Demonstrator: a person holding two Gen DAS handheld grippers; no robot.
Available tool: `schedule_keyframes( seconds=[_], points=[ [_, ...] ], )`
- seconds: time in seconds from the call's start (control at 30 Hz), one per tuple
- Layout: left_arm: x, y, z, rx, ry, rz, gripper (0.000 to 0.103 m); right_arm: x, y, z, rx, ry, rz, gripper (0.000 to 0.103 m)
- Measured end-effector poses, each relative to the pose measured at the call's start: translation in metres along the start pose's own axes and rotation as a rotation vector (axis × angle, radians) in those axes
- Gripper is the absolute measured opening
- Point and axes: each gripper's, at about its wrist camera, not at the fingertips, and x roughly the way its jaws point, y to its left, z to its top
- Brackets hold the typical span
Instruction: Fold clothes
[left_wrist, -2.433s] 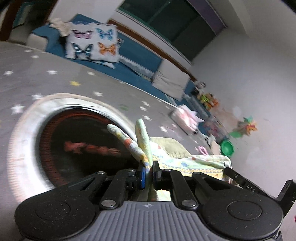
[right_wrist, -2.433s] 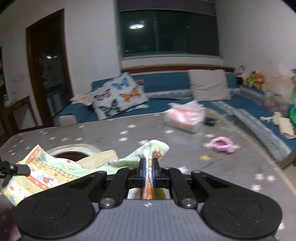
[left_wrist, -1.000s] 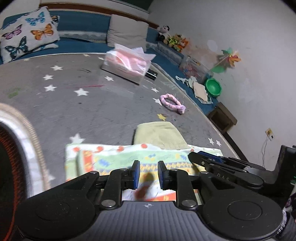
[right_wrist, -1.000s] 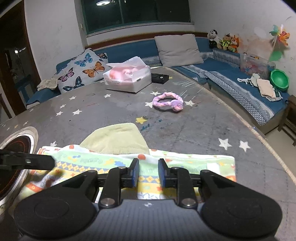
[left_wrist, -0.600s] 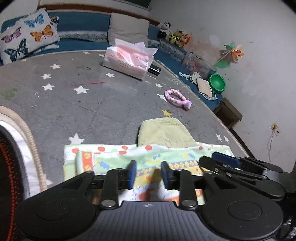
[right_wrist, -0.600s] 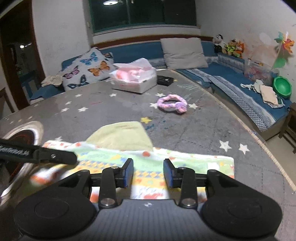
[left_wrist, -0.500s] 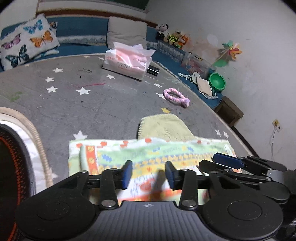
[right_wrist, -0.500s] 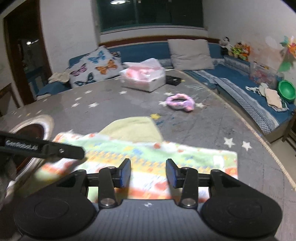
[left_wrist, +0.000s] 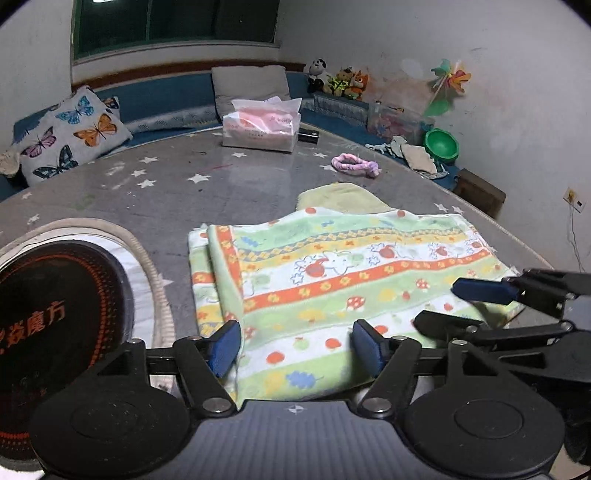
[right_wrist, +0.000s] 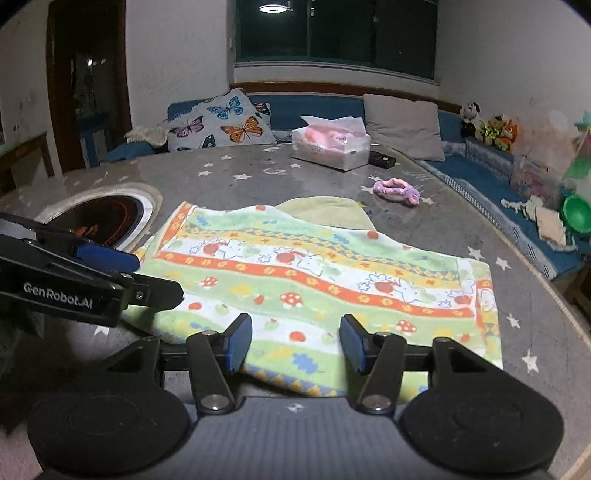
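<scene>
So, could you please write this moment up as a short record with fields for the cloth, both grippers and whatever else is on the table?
cloth: patterned towel, folded, flat on the table
beneath it: yellow cloth, partly covered
left gripper: fingers opening, towel edge between them, not pinched
right gripper: fingers opening, towel edge between them, not pinched
also on table: tissue pack, pink ring, round hob

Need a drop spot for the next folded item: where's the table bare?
Bare: between the butterfly pillow, hotplate and tissue box; also right of the patterned towel. Crowded: towel's far edge, with the yellow cloth and pink scrunchie.
</scene>
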Motion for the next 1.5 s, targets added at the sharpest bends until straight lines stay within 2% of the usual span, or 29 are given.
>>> schedule_keyframes(
  seconds=[0.13, 0.3, 0.33, 0.5, 0.7, 0.8, 0.93, 1.1, 1.23, 1.33, 1.5],
  points=[
    [-0.016, 0.012, -0.005, -0.032, -0.027, -0.009, 0.082, -0.007, 0.006, 0.007, -0.002, -0.02, 0.013, 0.055],
    [-0.045, 0.027, -0.013, -0.051, -0.097, 0.026, 0.102, 0.001, 0.019, 0.012, -0.004, -0.034, 0.042, 0.056],
    [-0.05, 0.031, -0.015, -0.057, -0.107, 0.034, 0.103, 0.004, 0.022, 0.011, -0.006, -0.03, 0.043, 0.056],
    [-0.068, 0.044, -0.025, -0.077, -0.134, 0.059, 0.103, 0.008, 0.035, 0.006, -0.028, -0.034, 0.011, 0.057],
    [-0.083, 0.056, -0.034, -0.113, -0.151, 0.093, 0.103, 0.004, 0.051, 0.012, -0.026, -0.06, 0.041, 0.058],
    [-0.091, 0.06, -0.04, -0.13, -0.158, 0.112, 0.103, 0.01, 0.061, 0.012, -0.025, -0.057, 0.063, 0.064],
    [-0.099, 0.067, -0.048, -0.159, -0.157, 0.129, 0.103, 0.017, 0.077, 0.008, -0.063, -0.045, 0.038, 0.065],
    [-0.099, 0.073, -0.056, -0.199, -0.126, 0.16, 0.103, 0.013, 0.084, 0.008, -0.046, -0.051, 0.052, 0.083],
    [-0.101, 0.073, -0.061, -0.212, -0.114, 0.159, 0.103, 0.012, 0.087, 0.003, -0.037, -0.042, 0.04, 0.086],
    [-0.104, 0.071, -0.063, -0.211, -0.117, 0.152, 0.103, 0.007, 0.084, 0.002, -0.009, -0.041, 0.027, 0.094],
    [-0.105, 0.066, -0.066, -0.206, -0.108, 0.141, 0.103, -0.002, 0.08, -0.002, 0.029, -0.037, -0.005, 0.101]
  ],
)
